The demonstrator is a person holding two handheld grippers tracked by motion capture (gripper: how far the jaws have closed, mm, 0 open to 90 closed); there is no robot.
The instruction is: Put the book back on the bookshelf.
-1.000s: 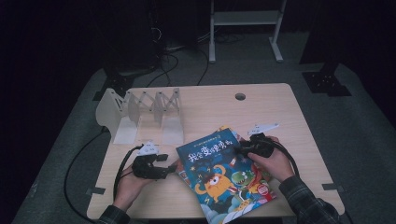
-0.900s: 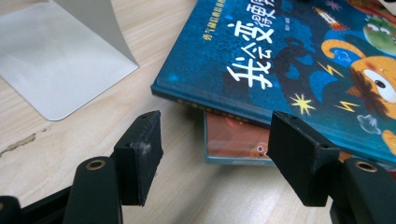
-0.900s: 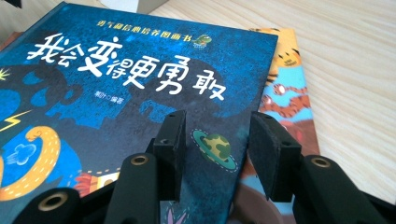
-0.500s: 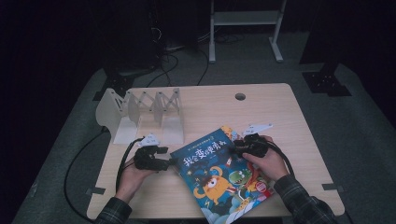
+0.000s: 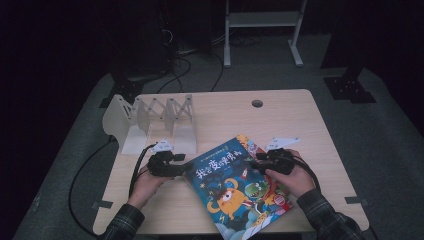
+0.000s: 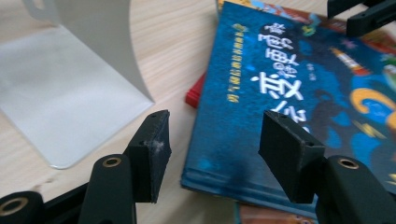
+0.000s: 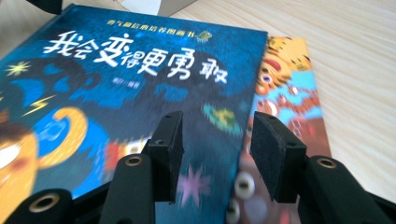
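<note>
A blue picture book (image 5: 230,185) lies on top of a small stack near the table's front edge. My left gripper (image 5: 186,169) is at its left corner. In the left gripper view the gripper (image 6: 219,135) is open and its jaws have just been closing, with the blue book's (image 6: 261,93) corner between them and no pad pressing on it. My right gripper (image 5: 254,163) is at the book's right edge. In the right gripper view it (image 7: 215,140) stands open astride that edge of the blue book (image 7: 116,84), one pad over the cover, the other over an orange book (image 7: 289,93) beneath.
A white folding book rack (image 5: 155,122) stands at the back left of the table, and its base plate (image 6: 60,93) lies just beside my left gripper. A red book edge (image 6: 195,93) sticks out under the blue one. A cable hole (image 5: 257,103) sits at the back.
My left hand has moved away from the person, toward the rack and up to the book's corner, and its jaws stand narrower. The right hand has stayed at the book's right edge.
</note>
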